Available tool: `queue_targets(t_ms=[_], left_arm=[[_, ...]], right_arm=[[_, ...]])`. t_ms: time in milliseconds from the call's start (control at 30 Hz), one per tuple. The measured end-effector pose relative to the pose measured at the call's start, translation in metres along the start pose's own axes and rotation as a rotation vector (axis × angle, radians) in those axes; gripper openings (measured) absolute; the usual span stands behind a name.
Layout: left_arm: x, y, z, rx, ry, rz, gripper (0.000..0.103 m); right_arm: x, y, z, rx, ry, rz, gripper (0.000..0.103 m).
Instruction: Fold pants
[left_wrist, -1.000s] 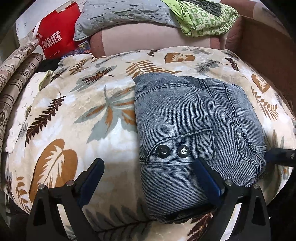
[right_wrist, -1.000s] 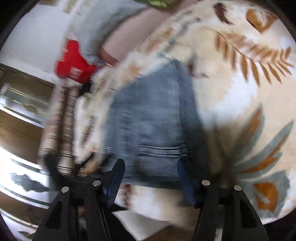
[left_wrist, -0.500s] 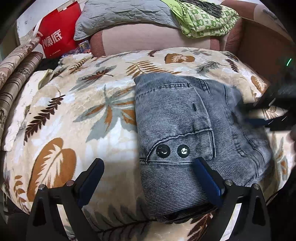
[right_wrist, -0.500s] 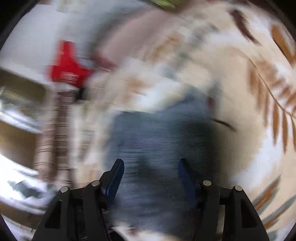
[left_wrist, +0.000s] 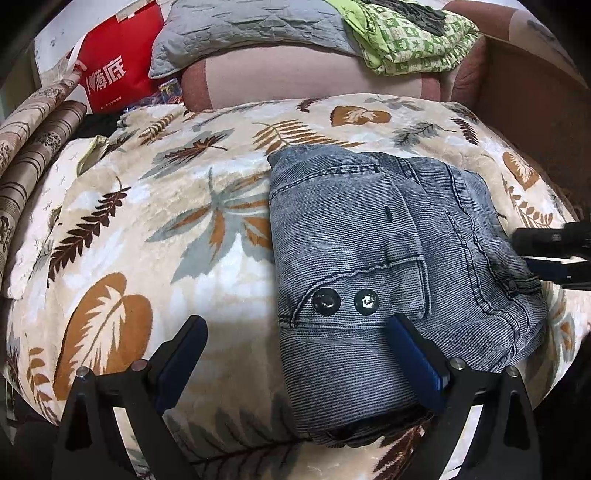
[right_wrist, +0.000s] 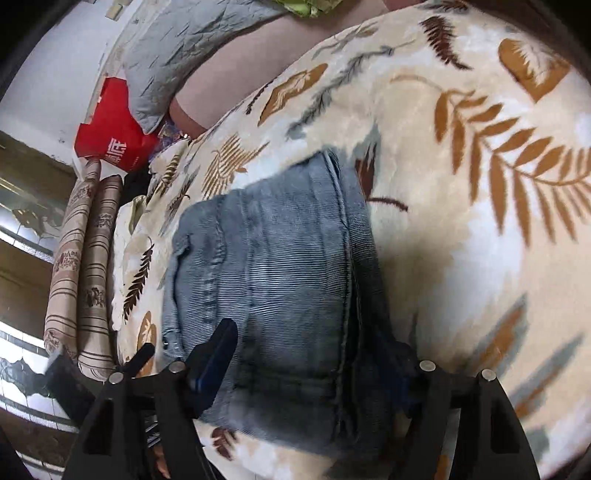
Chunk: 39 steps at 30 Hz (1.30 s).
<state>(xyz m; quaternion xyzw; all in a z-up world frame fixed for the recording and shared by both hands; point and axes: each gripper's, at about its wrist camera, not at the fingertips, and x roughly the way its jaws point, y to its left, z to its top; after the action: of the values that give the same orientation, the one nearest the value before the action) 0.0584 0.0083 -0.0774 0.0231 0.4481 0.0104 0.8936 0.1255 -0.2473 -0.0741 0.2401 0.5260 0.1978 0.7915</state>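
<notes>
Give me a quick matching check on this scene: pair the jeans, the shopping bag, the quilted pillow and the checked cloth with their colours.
Things:
1. jeans
2. shopping bag
3. quilted pillow
4. checked cloth

Colours:
A. red
B. green
C. blue
D. grey

Pairs: 1-C, 2-A, 3-D, 4-B

The left wrist camera looked steeply down, close over the near left edge of the folded jeans (left_wrist: 388, 266) on the leaf-print blanket (left_wrist: 147, 229). The right wrist camera viewed the jeans (right_wrist: 280, 280) from their right side, equally near. Both views shared jeans, blanket and the far red bag (left_wrist: 118, 62).
</notes>
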Motion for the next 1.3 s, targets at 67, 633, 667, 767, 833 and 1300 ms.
queue_targets(t_ms=[67,633,667,767,833,1300], left_arm=[[-0.001,0.001,0.001,-0.006,0.001,-0.003,0.098],[-0.025,0.030,0.011,-0.109,0.017,-0.036,0.098],[-0.025,0.033,0.011,-0.121,0.023,-0.038,0.098],[-0.024,0.042,0.011,-0.140,0.031,-0.017,0.098],[-0.020,0.046,0.012,-0.149,0.046,-0.010,0.098],[-0.010,0.051,0.007,-0.158,0.068,-0.007,0.098]], right_arm=[[-0.013,0.011,-0.005,-0.032,-0.022,0.013,0.075],[-0.011,0.009,-0.047,-0.120,-0.013,-0.018,0.079],[-0.002,0.007,-0.048,-0.120,0.016,-0.026,0.079],[-0.011,0.012,-0.047,-0.122,-0.017,-0.008,0.079],[-0.018,0.008,-0.047,-0.100,-0.045,0.016,0.079],[-0.024,-0.015,-0.042,-0.006,-0.079,0.015,0.079]])
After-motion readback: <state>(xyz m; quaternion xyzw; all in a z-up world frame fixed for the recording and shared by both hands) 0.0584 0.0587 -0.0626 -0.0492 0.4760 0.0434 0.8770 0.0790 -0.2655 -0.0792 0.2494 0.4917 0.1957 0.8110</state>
